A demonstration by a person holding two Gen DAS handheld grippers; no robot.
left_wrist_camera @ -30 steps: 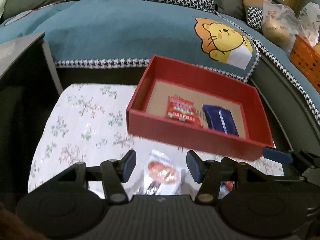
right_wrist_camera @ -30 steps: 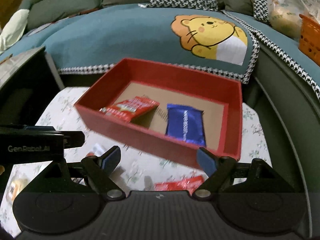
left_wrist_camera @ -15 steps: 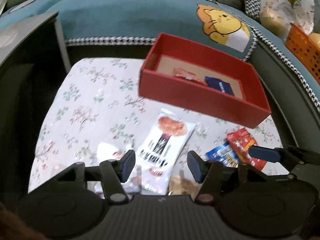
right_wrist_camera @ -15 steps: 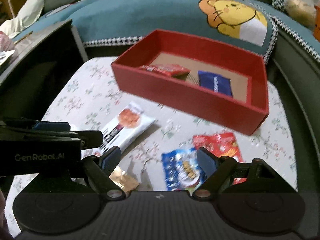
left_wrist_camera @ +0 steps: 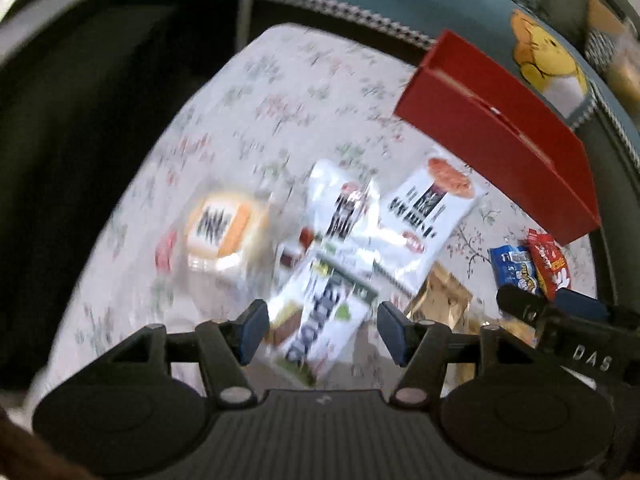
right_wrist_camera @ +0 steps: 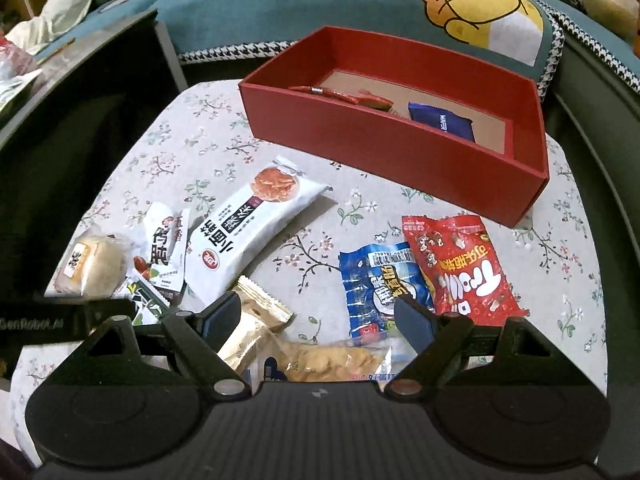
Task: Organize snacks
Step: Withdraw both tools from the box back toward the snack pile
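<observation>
A red box [right_wrist_camera: 400, 148] stands at the far side of the floral table and holds a red packet [right_wrist_camera: 344, 96] and a dark blue packet [right_wrist_camera: 442, 120]. Loose snacks lie in front of it: a white cracker pack [right_wrist_camera: 248, 232], a blue bag [right_wrist_camera: 384, 284], a red bag [right_wrist_camera: 460, 268], a gold wrapper [right_wrist_camera: 256, 320], a biscuit bag [right_wrist_camera: 332, 360] and a round pastry [right_wrist_camera: 92, 264]. My right gripper [right_wrist_camera: 316, 320] is open above the biscuit bag. My left gripper [left_wrist_camera: 322, 330] is open over a white-green packet [left_wrist_camera: 328, 320]. The box also shows in the left wrist view [left_wrist_camera: 500, 140].
The floral-cloth table [right_wrist_camera: 192, 152] is small, with dark drops at its left and right edges. A teal sofa cushion with a lion print [right_wrist_camera: 472, 4] lies behind the box. A dark side table [right_wrist_camera: 80, 92] stands at the left.
Both grippers have pulled back from the red box toward the near edge of the table. The left one has swung left and down over the snack pile; its view is blurred.
</observation>
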